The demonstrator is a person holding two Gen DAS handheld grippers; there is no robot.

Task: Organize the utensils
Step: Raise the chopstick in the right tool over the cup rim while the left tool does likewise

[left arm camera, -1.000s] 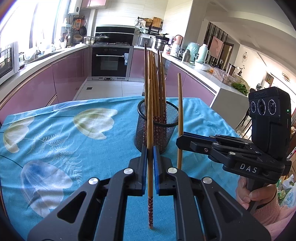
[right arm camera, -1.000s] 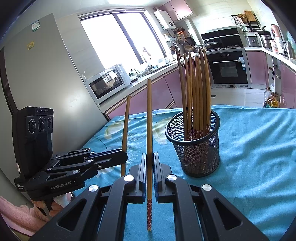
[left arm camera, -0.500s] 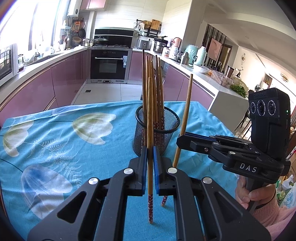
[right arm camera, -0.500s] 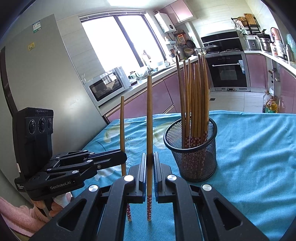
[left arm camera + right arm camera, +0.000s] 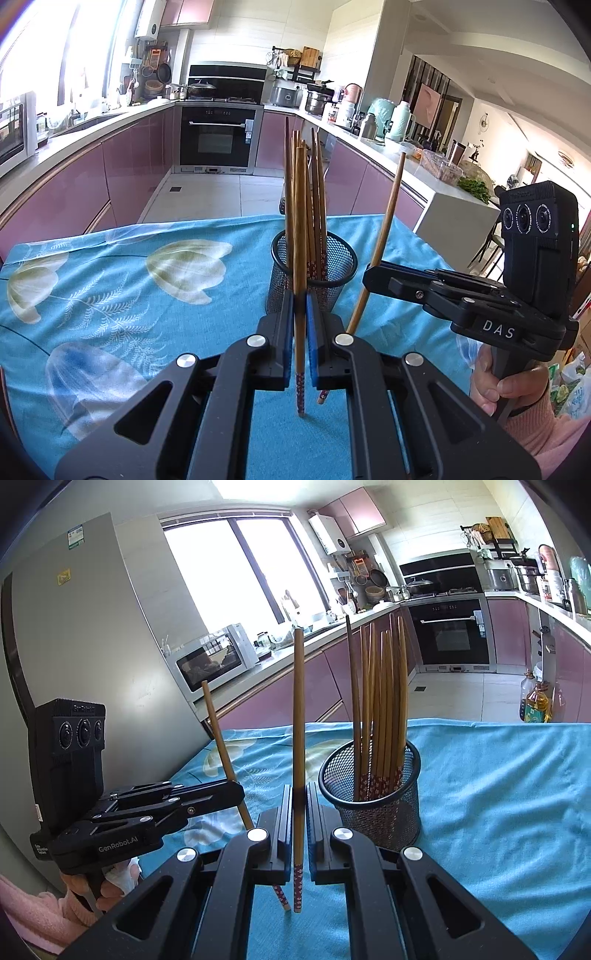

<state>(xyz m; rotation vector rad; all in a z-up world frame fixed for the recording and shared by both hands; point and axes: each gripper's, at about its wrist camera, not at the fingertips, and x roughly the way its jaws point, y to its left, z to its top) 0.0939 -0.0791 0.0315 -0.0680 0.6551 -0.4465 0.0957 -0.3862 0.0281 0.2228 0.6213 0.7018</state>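
**Chopsticks: one clamped in each gripper, the rest in the mesh holder**

Chopsticks, long brown wooden ones with red floral-patterned lower ends, stand bundled upright in a black wire-mesh cylindrical holder (image 5: 313, 273) (image 5: 373, 794). The holder sits on a table covered by a turquoise cloth printed with pale flowers and fern leaves (image 5: 122, 291) (image 5: 498, 782).

Left gripper (image 5: 300, 336) (image 5: 236, 794): black, with blue pads. Its jaws are closed almost fully onto a single wooden chopstick (image 5: 300, 258) (image 5: 221, 746). In its own view this chopstick stands upright, patterned end down, directly in front of the holder. In the right wrist view it leans, its top tilted away from the holder.

Right gripper (image 5: 300, 816) (image 5: 369, 273): black, marked "DAS". Its jaws are likewise pinched onto a second wooden chopstick (image 5: 298, 720) (image 5: 384, 229). This one is upright in its own view and slanted in the left wrist view, its patterned tip low beside the left gripper's fingers.

Both held chopsticks are outside the holder, just beside it, with their lower tips near the cloth; contact with the cloth cannot be determined. The two patterned tips lie close together.
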